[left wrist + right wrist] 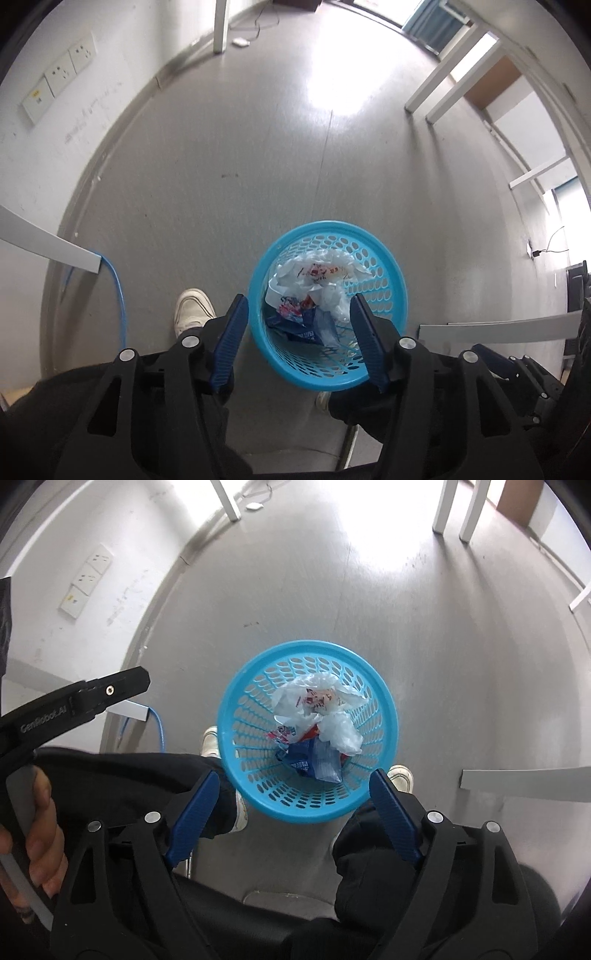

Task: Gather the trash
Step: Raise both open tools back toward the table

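A round blue plastic basket [306, 805] with perforated walls stands on the smooth grey floor [443, 646], holding crumpled white plastic bags [332, 716] and printed wrappers [306, 760]. Above the basket, the left gripper [297, 332] and right gripper [295, 808] hover with jaws spread wide, holding nothing.

Grey floor [461, 664] carries a trash-filled blue basket [236, 686].
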Action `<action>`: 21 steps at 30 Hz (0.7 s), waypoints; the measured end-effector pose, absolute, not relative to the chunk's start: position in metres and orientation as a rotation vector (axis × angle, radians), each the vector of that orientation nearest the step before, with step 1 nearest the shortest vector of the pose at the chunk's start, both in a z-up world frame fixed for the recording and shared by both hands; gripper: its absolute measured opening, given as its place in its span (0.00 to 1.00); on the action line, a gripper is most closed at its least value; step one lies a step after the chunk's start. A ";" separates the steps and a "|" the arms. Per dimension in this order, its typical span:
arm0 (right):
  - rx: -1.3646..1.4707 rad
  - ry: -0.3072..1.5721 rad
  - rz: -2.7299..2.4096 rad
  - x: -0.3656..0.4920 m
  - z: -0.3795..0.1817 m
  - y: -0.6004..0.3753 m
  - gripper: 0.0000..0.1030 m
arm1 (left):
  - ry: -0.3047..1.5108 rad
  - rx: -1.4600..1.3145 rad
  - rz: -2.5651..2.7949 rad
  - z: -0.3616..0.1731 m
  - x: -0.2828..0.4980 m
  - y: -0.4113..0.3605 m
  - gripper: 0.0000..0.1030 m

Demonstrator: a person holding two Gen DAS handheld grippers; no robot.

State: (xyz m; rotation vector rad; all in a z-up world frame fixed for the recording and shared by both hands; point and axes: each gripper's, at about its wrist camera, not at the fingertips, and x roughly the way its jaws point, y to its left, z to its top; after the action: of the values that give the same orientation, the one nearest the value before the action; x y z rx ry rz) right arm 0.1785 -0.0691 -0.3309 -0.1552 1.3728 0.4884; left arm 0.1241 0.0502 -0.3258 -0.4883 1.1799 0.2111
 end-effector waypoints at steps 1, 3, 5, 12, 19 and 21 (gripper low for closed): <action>-0.162 1.352 0.496 0.172 -0.324 -0.070 0.79 | 1.172 -0.488 0.207 -0.323 0.120 0.049 0.58; -0.160 1.308 0.517 0.160 -0.307 -0.072 0.81 | 1.166 -0.494 0.203 -0.315 0.110 0.045 0.60; -0.136 1.282 0.537 0.147 -0.291 -0.079 0.84 | 1.143 -0.502 0.198 -0.305 0.099 0.042 0.62; -0.094 1.200 0.552 0.106 -0.246 -0.108 0.86 | 1.115 -0.436 0.227 -0.267 0.058 0.025 0.69; -0.059 1.075 0.599 0.069 -0.192 -0.132 0.90 | 0.977 -0.384 0.209 -0.214 0.005 0.023 0.77; -0.054 1.016 0.616 0.055 -0.169 -0.139 0.91 | 0.945 -0.376 0.203 -0.199 -0.009 0.021 0.77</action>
State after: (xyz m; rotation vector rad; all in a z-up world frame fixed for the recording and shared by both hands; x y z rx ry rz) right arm 0.0548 -0.1386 -0.1694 -0.0539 1.0158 0.6161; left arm -0.0090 0.0214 -0.1990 -0.3756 0.9453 0.2025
